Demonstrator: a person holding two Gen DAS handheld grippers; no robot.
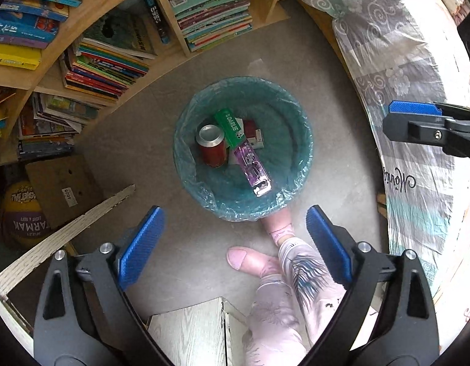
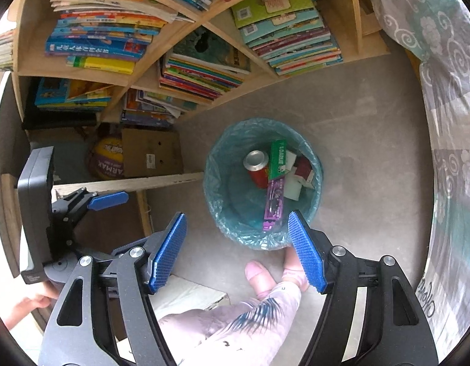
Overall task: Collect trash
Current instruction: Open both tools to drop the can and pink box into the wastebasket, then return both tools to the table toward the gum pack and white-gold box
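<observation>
A round bin lined with a teal bag [image 1: 299, 122] [image 2: 222, 164] stands on the grey floor. Inside lie a red drink can [image 1: 211, 145] [image 2: 258, 167], a green toothpaste box [image 1: 229, 126] [image 2: 277, 158], a purple blister pack [image 1: 252, 167] [image 2: 274, 204] and small white and dark red cartons [image 2: 302, 172]. My left gripper [image 1: 235, 241] hangs open straight above the floor just in front of the bin, nothing between its blue pads. My right gripper [image 2: 238, 250] is open too, empty, tilted down toward the bin's near rim. Each gripper shows at the edge of the other's view.
A wooden bookshelf [image 1: 170, 15] [image 2: 204, 21] packed with books stands behind the bin. A cardboard box [image 1: 61, 186] [image 2: 152, 152] and a yellow-purple ball [image 1: 21, 213] [image 2: 108, 158] sit at the left. A patterned cloth [image 1: 411, 91] [image 2: 448, 122] hangs on the right. A bare foot [image 1: 256, 262] [image 2: 262, 277] rests below the bin.
</observation>
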